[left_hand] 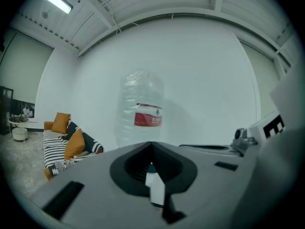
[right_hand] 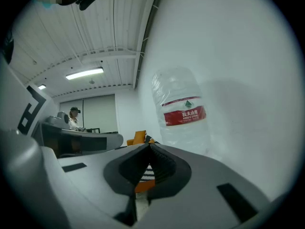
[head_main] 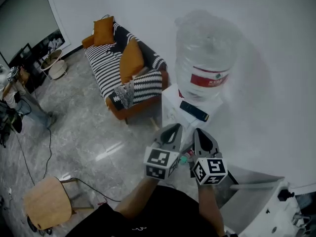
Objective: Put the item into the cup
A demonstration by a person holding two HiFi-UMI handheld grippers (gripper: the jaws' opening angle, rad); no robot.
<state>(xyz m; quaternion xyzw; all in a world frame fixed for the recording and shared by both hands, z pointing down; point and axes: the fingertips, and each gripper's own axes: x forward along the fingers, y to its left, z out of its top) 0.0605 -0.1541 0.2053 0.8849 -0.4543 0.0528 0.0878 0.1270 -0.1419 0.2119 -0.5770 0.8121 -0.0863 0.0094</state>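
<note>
Cup and item show in none of the three views, so I cannot tell where they lie. Below the water bottle [head_main: 205,58], the left tongs [head_main: 174,128] are clenched on nothing. Just beside them, the right tongs [head_main: 199,132] are likewise clenched and empty. That fits an item waiting elsewhere, or one already in its cup. A clean drop would depend on seeing the cup's mouth. The bottle stands clear-walled on its white dispenser [head_main: 170,107], its water level unreadable.
</note>
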